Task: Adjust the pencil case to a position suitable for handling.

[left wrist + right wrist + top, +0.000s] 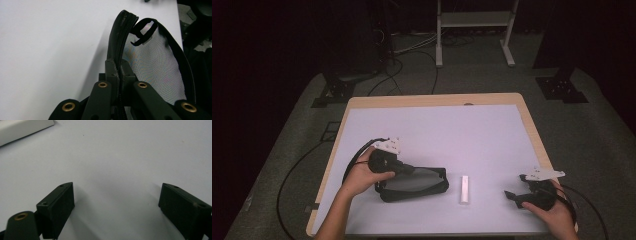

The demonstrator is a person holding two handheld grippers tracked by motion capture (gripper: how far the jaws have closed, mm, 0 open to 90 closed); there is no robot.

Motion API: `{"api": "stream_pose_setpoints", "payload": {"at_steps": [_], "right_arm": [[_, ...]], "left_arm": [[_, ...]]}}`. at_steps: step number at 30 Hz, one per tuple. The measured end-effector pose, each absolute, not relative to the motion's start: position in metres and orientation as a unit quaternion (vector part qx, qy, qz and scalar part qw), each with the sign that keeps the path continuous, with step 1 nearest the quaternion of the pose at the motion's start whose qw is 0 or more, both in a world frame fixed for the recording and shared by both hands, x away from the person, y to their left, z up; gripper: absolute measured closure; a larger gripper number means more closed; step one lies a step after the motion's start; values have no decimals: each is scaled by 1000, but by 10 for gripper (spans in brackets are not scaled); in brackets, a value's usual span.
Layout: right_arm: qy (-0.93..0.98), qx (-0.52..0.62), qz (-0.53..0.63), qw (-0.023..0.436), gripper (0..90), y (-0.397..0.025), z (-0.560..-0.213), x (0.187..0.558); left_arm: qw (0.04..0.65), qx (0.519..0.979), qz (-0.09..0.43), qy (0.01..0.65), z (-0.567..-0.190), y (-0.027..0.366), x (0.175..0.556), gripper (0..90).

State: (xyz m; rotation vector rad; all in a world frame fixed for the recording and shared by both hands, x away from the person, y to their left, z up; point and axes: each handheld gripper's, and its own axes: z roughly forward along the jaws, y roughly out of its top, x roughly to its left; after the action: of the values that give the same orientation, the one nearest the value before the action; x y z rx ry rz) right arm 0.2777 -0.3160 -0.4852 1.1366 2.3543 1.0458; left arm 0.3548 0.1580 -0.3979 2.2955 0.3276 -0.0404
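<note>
1. Your left gripper [412, 169] sits at the left end of the pouch [422, 186], a black mesh one lying on the counter [492, 135] near its front edge, left of centre.
2. In the left gripper view its fingers [111, 68] are pressed together on the pouch's zipped rim [117, 42], with the edge pinched between them and the grey mesh [155, 70] spreading away to the right.
3. A short black pull tab [142, 31] curls at the far end of the pouch, above the mesh.
4. Your right gripper [513, 197] rests low at the counter's front right corner, well apart from the pouch, its grey plate [547, 174] on top.
5. In the right gripper view its fingers [61, 206] stand wide apart over bare counter [120, 165], holding nothing.
6. A white bar [465, 189] lies between the pouch and your right gripper, just beside the pouch's right end; its edge [22, 128] shows at the upper left of the right gripper view.
</note>
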Motion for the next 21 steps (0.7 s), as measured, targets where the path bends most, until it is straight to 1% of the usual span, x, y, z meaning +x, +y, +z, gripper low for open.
{"api": "stream_pose_setpoints", "payload": {"at_steps": [21], "right_arm": [[825, 398, 366, 162, 123, -316, -485, 278]], "left_arm": [[392, 913, -62, 93, -410, 145, 356, 882]]}}
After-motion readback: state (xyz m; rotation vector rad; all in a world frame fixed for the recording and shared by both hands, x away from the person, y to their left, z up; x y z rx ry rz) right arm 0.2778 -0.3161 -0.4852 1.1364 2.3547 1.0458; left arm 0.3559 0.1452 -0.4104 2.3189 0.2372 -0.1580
